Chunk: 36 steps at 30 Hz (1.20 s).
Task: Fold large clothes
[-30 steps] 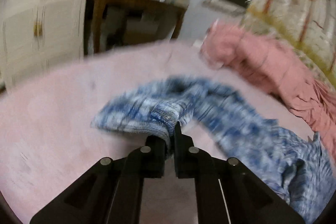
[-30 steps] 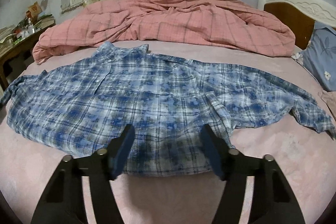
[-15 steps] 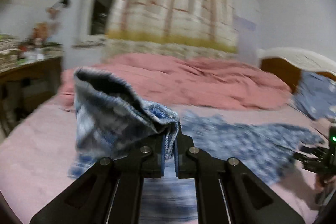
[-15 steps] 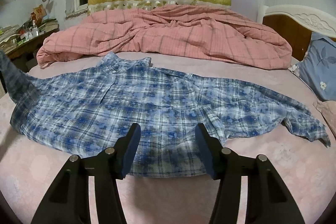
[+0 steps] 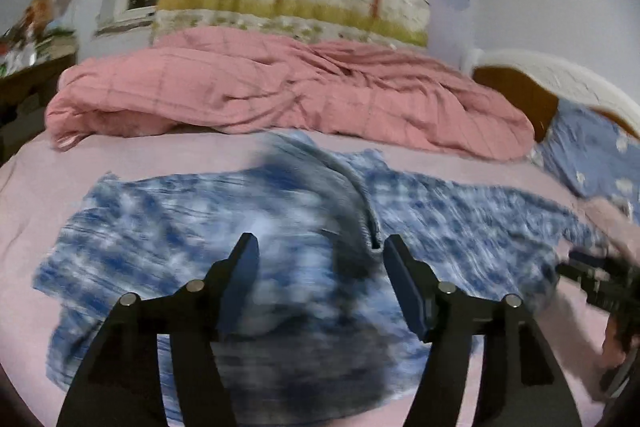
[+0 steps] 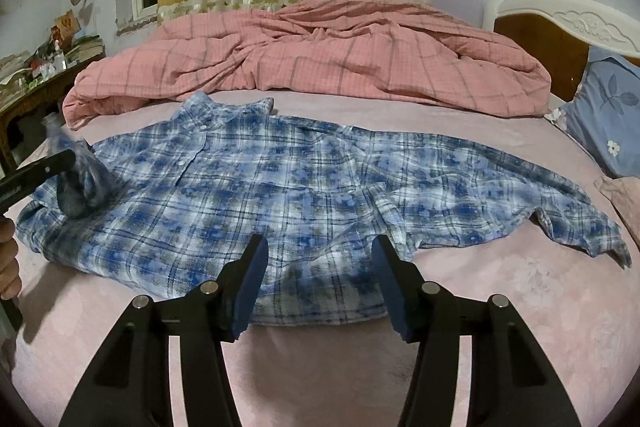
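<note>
A blue and white plaid shirt (image 6: 304,187) lies spread flat on the pink bed sheet (image 6: 320,359), collar toward the far side. Its right sleeve (image 6: 520,203) stretches out to the right. Its left sleeve (image 6: 82,187) is bunched on the shirt's left part, beside my left gripper's finger (image 6: 38,171). In the left wrist view the shirt (image 5: 160,247) is blurred and the sleeve (image 5: 344,215) drops in front of my left gripper (image 5: 318,255), which is open and empty. My right gripper (image 6: 318,259) is open over the shirt's near hem, holding nothing.
A rumpled pink checked duvet (image 6: 320,55) lies across the far side of the bed. A blue flowered pillow (image 6: 608,115) and a wooden headboard (image 6: 560,27) are at the right. A cluttered wooden desk (image 6: 36,83) stands at the left.
My left gripper carried the left sleeve up and over the shirt, then opened and let it go. My right gripper stayed open and barely moved.
</note>
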Available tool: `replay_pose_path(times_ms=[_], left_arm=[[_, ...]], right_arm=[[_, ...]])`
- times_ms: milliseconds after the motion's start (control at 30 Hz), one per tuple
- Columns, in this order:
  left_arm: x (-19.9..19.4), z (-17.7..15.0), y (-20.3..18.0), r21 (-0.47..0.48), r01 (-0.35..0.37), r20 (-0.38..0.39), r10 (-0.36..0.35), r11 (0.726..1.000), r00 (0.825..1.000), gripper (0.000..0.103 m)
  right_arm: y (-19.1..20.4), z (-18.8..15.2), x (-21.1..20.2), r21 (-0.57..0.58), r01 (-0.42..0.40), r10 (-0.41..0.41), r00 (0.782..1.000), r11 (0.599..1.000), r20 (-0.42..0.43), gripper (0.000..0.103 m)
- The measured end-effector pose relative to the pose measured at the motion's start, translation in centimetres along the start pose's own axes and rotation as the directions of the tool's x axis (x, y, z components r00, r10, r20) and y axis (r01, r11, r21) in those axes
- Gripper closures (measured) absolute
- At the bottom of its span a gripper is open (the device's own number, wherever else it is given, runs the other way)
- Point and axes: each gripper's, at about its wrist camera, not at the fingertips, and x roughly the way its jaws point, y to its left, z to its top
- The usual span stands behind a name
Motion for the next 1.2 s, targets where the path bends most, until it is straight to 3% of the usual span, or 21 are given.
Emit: replay_pose_path(times_ms=[100, 200, 267, 367, 500, 600, 700, 800, 867, 967, 1033, 1100, 1133, 1200], left_arm=[[-1.4, 2.9, 3.4, -0.113, 0.049, 0.040, -0.045, 0.992, 0.998, 0.031], [-2.9, 5.1, 5.3, -0.086, -0.041, 0.111, 0.050, 0.995, 0.993, 0.022], [-3.2, 5.8, 7.4, -0.109, -0.102, 0.127, 0.115, 0.989, 0.985, 0.022], [-2.9, 4.2, 11.4, -0.212, -0.119, 0.139, 0.150, 0.970, 0.979, 0.022], [-0.9, 1.9, 15.1, -0.277, -0.261, 0.051, 0.285, 0.925, 0.957, 0.022], [-0.3, 1.3, 16.3, -0.288, -0.312, 0.019, 0.331, 0.905, 0.944, 0.022], [0.1, 1.1, 16.1, -0.281, -0.319, 0.013, 0.336, 0.905, 0.942, 0.022], [0.5, 0.9, 15.6, -0.251, -0.348, 0.014, 0.363, 0.903, 0.932, 0.022], [0.8, 1.0, 15.2, -0.243, -0.375, 0.017, 0.391, 0.894, 0.920, 0.022], [0.5, 1.0, 15.2, -0.232, -0.386, 0.027, 0.403, 0.893, 0.915, 0.022], [0.6, 0.9, 15.7, -0.252, -0.353, 0.014, 0.368, 0.901, 0.930, 0.022], [0.7, 1.0, 15.7, -0.253, -0.349, 0.015, 0.365, 0.902, 0.931, 0.022], [0.7, 1.0, 15.6, -0.249, -0.356, 0.017, 0.372, 0.901, 0.928, 0.022], [0.8, 1.0, 15.6, -0.246, -0.360, 0.015, 0.375, 0.900, 0.927, 0.022]], right_arm=[[1.3, 0.3, 0.1, -0.007, -0.044, 0.044, 0.999, 0.999, -0.004, 0.047], [3.3, 1.1, 0.4, -0.018, -0.112, 0.112, 0.994, 0.994, -0.008, 0.047], [5.2, 2.0, 0.9, -0.041, -0.164, 0.163, 0.986, 0.986, -0.022, 0.047], [8.8, 3.7, 2.9, -0.074, -0.233, 0.227, 0.971, 0.970, -0.072, 0.047], [12.7, 6.3, 7.2, -0.076, -0.312, 0.299, 0.943, 0.947, -0.146, 0.047], [15.6, 8.3, 11.5, -0.100, -0.324, 0.299, 0.932, 0.941, -0.206, 0.047], [17.7, 9.8, 16.7, -0.095, -0.358, 0.313, 0.896, 0.929, -0.315, 0.047], [19.2, 10.4, 20.2, -0.124, -0.369, 0.301, 0.877, 0.921, -0.374, 0.047], [20.8, 10.8, 21.6, -0.183, -0.411, 0.315, 0.862, 0.893, -0.398, 0.047], [23.4, 11.2, 22.1, -0.287, -0.461, 0.339, 0.858, 0.839, -0.387, 0.048], [24.7, 11.0, 23.1, -0.328, -0.428, 0.286, 0.870, 0.842, -0.401, 0.049], [25.5, 10.5, 24.2, -0.341, -0.394, 0.243, 0.879, 0.854, -0.410, 0.050], [25.6, 10.5, 24.3, -0.343, -0.388, 0.241, 0.884, 0.855, -0.400, 0.052], [25.6, 10.7, 24.1, -0.334, -0.407, 0.266, 0.880, 0.850, -0.393, 0.084]])
